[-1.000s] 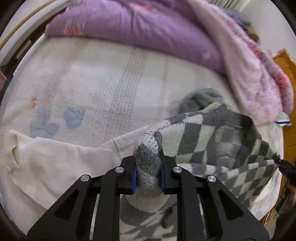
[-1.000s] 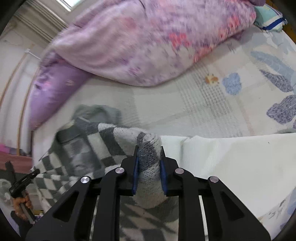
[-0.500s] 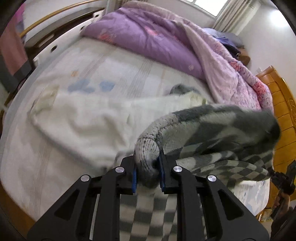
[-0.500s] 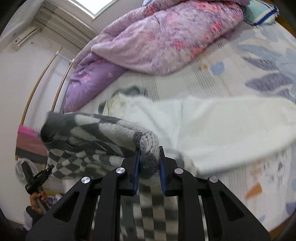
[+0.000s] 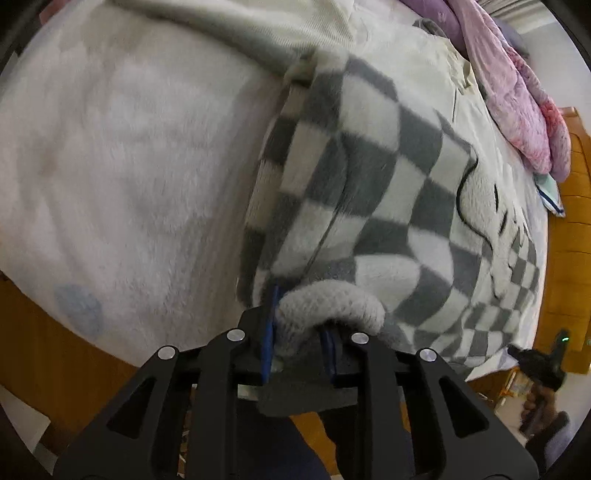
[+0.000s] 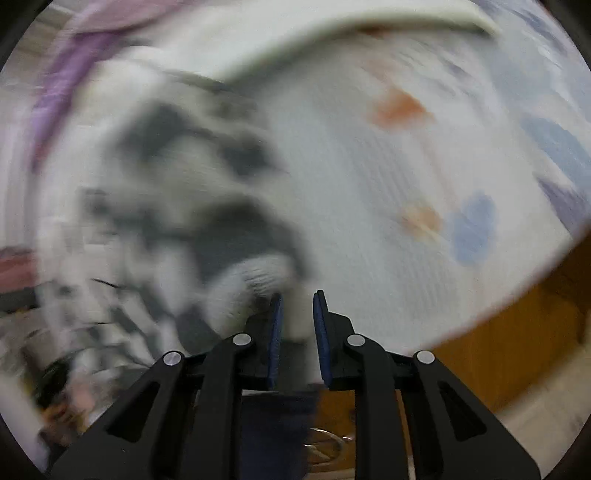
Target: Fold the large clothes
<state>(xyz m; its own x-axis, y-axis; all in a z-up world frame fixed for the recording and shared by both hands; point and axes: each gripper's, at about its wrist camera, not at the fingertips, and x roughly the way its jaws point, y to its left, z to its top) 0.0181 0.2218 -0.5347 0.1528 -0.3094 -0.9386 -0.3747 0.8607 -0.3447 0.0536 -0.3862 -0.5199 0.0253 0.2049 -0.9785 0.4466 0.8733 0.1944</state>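
Note:
A grey-and-white checkered fleece garment (image 5: 388,184) with a cartoon face lies spread on the bed. My left gripper (image 5: 299,328) is shut on its grey ribbed hem (image 5: 328,306) near the bed's front edge. In the blurred right wrist view the same garment (image 6: 207,206) lies ahead and to the left. My right gripper (image 6: 297,325) has its blue pads (image 6: 275,332) slightly apart with pale fabric between them; the ribbed hem (image 6: 258,277) sits just left of the tips. My right gripper also shows in the left wrist view (image 5: 535,365), in a hand.
A cream garment (image 5: 280,26) lies beyond the checkered one. A purple and pink quilt (image 5: 517,85) is heaped at the back. The white fleece bedsheet (image 5: 129,166) has blue and orange prints (image 6: 472,229). The wooden bed frame (image 5: 55,354) runs along the front edge.
Both grippers have swung down and pulled back to the bed's front edge, laying the checkered garment flat on the bed. The right gripper's pads have parted somewhat; the right view is motion-blurred.

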